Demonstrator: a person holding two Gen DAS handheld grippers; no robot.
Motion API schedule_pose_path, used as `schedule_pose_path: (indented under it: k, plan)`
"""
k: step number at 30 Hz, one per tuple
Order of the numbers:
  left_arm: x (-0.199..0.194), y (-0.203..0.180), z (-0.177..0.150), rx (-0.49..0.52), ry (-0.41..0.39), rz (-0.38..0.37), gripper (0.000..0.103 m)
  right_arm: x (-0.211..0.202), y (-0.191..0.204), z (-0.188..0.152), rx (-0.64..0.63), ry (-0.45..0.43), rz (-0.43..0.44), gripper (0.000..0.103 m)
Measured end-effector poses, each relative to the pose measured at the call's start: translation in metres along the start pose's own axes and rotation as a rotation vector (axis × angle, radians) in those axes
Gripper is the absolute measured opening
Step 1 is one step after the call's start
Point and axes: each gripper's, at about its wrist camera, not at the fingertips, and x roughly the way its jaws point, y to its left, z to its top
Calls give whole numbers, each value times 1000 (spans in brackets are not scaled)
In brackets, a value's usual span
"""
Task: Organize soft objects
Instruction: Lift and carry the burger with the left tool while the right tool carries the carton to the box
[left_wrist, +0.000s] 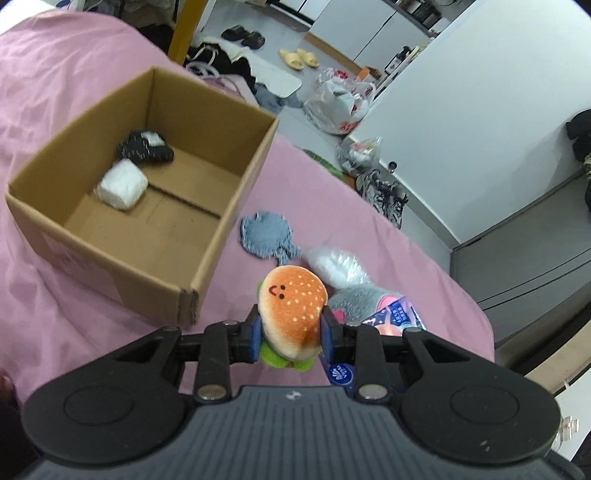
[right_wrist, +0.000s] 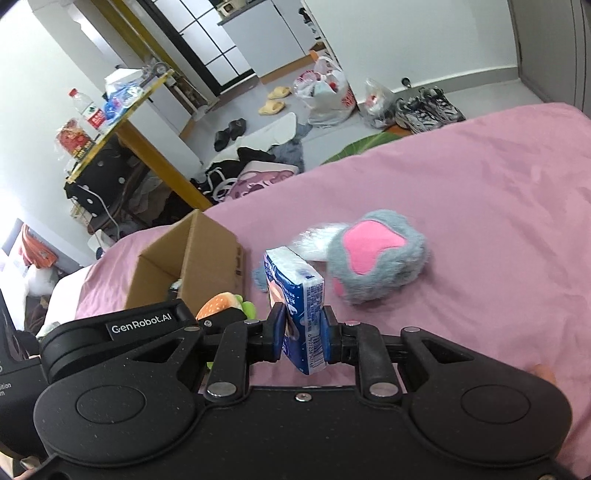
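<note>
Left gripper (left_wrist: 290, 334): jaws clamped on the burger plush (left_wrist: 291, 314), held clear of the bed (left_wrist: 92, 55), just short of the box (left_wrist: 207, 254) near corner.

Right gripper (right_wrist: 303, 334): jaws pinching the tissue pack (right_wrist: 297, 295) by its narrow lower end, pack standing upright above the jaws.

Box open on the pink bed; a black sock (left_wrist: 144, 147) and white bundle (left_wrist: 122, 184) already inside.

Still loose on the bed: blue cloth (left_wrist: 264, 236), grey paw plush (right_wrist: 376, 258), a clear wrapped item (right_wrist: 314, 240).

Risks: both grippers sit close together, so they could collide heading for the box. The burger could catch the near wall and drop outside. The slick pack, gripped low, may pivot or slip.
</note>
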Motion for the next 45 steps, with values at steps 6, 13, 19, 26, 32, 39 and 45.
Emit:
schedule_pose_path:
  k: [6,13,19,26,32,39,45]
  plan:
    - [-18,9,13,8,-35,-3,30,-9,23,4,-33,-31,13,20]
    - [-28,19,29,39,-47,-7,30,-13,48,8,-46,-68,1,20]
    - [-38,31,49,93,-71,-6,30,-13,74,5,-69,-106,6,20]
    - [-43,48,71,115,-94,18,30,-9,91,5,-85,-109,4,20]
    - [-49,57,87,129,-113,29,30,-7,109,5,-122,-112,17,20]
    - [-48,66,105,145,-126,49,30,-1,126,11,-151,-111,28,20]
    - [-42,74,119,137,-131,57,30,6,131,17,-171,-111,35,20]
